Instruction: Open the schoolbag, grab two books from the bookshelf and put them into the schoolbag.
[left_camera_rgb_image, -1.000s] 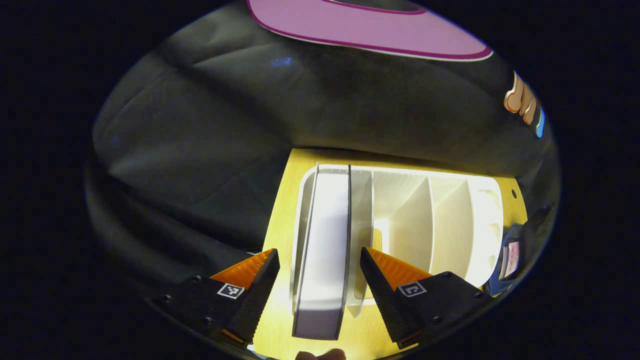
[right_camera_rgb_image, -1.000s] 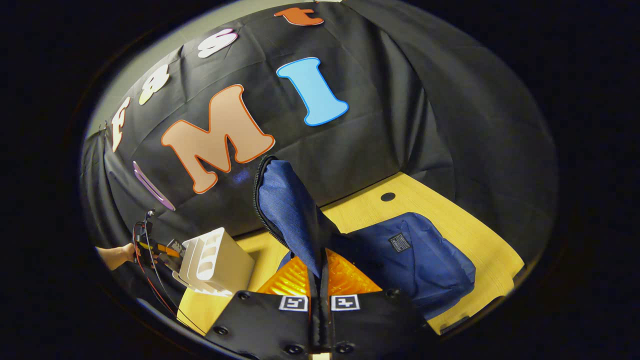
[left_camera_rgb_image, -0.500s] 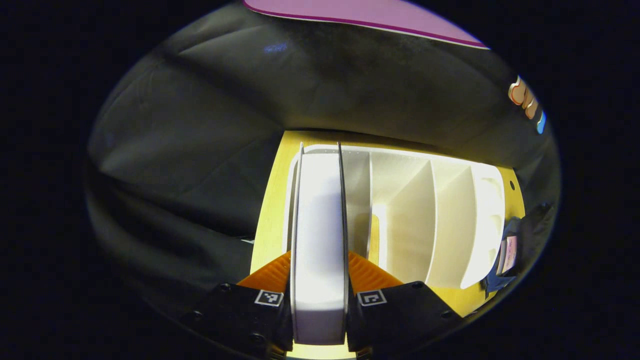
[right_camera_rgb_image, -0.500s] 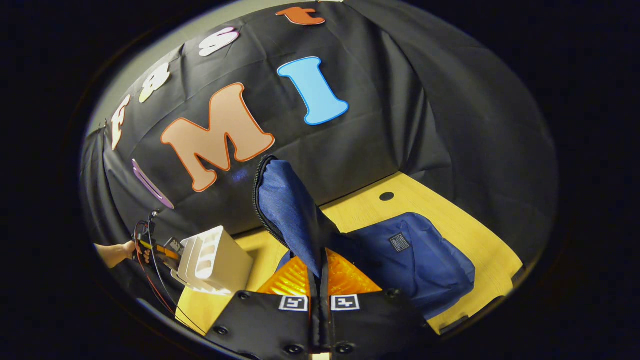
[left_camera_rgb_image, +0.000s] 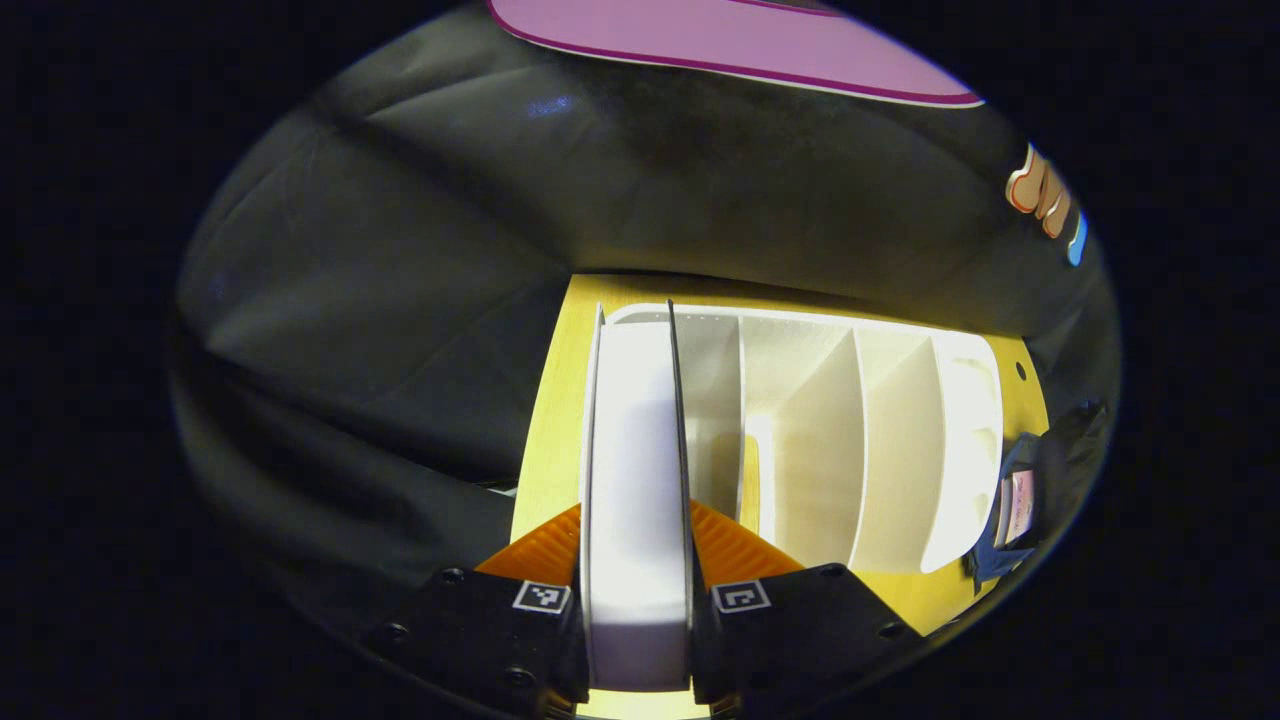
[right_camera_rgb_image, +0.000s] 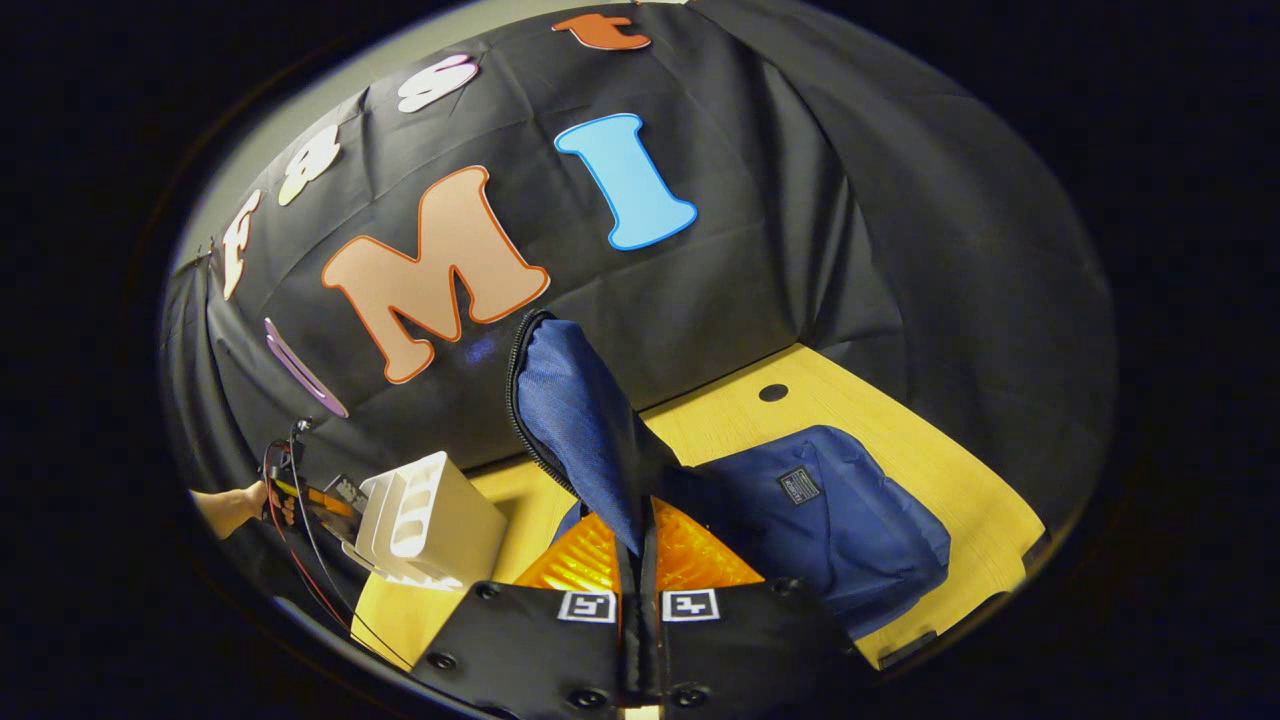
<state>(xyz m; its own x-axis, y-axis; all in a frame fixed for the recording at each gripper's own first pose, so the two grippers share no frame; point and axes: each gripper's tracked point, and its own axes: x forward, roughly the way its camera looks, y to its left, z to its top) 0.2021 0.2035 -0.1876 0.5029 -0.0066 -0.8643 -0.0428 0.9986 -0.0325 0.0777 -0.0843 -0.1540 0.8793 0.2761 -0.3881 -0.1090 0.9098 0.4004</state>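
In the left gripper view a thick book (left_camera_rgb_image: 636, 480) with white page edges stands in the leftmost slot of a white bookshelf (left_camera_rgb_image: 870, 440), and my left gripper (left_camera_rgb_image: 636, 560) is shut on it, one finger pressed on each cover. In the right gripper view the blue schoolbag (right_camera_rgb_image: 830, 530) lies on the yellow table, and my right gripper (right_camera_rgb_image: 638, 560) is shut on its flap (right_camera_rgb_image: 570, 420), holding the flap up with the zip edge showing. The white bookshelf (right_camera_rgb_image: 430, 520) stands to the left of the bag, with the left gripper (right_camera_rgb_image: 320, 500) and a hand (right_camera_rgb_image: 235, 508) behind it.
The yellow wooden table (right_camera_rgb_image: 960, 480) has a round dark hole (right_camera_rgb_image: 773, 392) near its back edge. Black cloth walls close in behind and to both sides. The other shelf slots (left_camera_rgb_image: 800, 430) hold no books. A corner of the blue bag (left_camera_rgb_image: 1010, 520) lies right of the shelf.
One second ago my left gripper stood open around the book; it has since closed on the book and shifted it slightly. The right gripper keeps holding the flap up, unmoved.
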